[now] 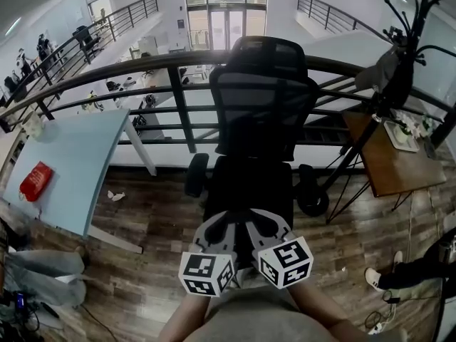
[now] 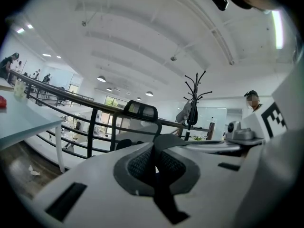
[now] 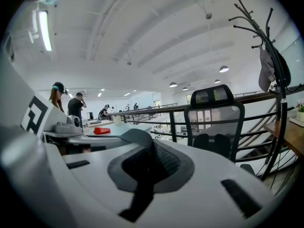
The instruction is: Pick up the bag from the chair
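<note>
Standing upright, the chair (image 1: 263, 109) faces the left gripper (image 1: 224, 226) and right gripper (image 1: 266, 224); both jaws clenched, empty.

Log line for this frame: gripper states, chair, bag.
phase: pre-reach | left gripper: shut, empty | right gripper: shut, empty | both: held low, side by side, short of chair | bag: none made out on chair

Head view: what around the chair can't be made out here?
- Chair seat: front edge hidden by the left hand-held gripper and right hand-held gripper; black on black, no bag distinguishable.
- Both gripper views: seat hidden behind each gripper's own body.
- Red item on table: too small to identify.
</note>
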`<state>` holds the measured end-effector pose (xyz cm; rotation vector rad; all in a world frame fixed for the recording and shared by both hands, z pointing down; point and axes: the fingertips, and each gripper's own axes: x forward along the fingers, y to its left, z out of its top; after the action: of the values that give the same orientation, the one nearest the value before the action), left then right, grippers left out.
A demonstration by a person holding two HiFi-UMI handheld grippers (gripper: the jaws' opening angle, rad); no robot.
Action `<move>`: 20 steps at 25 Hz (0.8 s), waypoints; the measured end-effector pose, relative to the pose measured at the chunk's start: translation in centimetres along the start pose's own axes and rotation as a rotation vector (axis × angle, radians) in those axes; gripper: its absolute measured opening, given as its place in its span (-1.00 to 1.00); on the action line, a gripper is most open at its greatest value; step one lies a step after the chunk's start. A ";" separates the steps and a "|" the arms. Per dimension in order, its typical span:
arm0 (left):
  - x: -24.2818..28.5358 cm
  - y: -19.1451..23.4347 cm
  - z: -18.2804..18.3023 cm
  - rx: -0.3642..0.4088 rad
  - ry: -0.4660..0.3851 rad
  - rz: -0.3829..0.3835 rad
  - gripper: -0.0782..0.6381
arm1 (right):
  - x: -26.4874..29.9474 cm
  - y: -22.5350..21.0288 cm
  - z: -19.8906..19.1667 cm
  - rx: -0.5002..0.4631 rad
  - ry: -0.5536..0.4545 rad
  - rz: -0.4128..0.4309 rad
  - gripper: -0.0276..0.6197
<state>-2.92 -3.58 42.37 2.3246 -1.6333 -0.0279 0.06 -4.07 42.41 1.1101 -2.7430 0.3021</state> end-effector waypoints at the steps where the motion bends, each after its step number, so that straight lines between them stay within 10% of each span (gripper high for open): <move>1: -0.4 -0.1 -0.1 0.002 -0.002 0.002 -0.77 | -0.2 0.3 -0.1 -0.001 -0.002 0.002 -0.91; 20: -2.8 -0.9 -0.5 -0.005 -0.013 0.014 -0.77 | -1.9 2.1 -0.4 -0.019 -0.005 0.020 -0.91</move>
<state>-2.97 -0.59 42.23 2.3139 -1.6533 -0.0449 -0.04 -1.24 42.16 1.0809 -2.7574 0.2760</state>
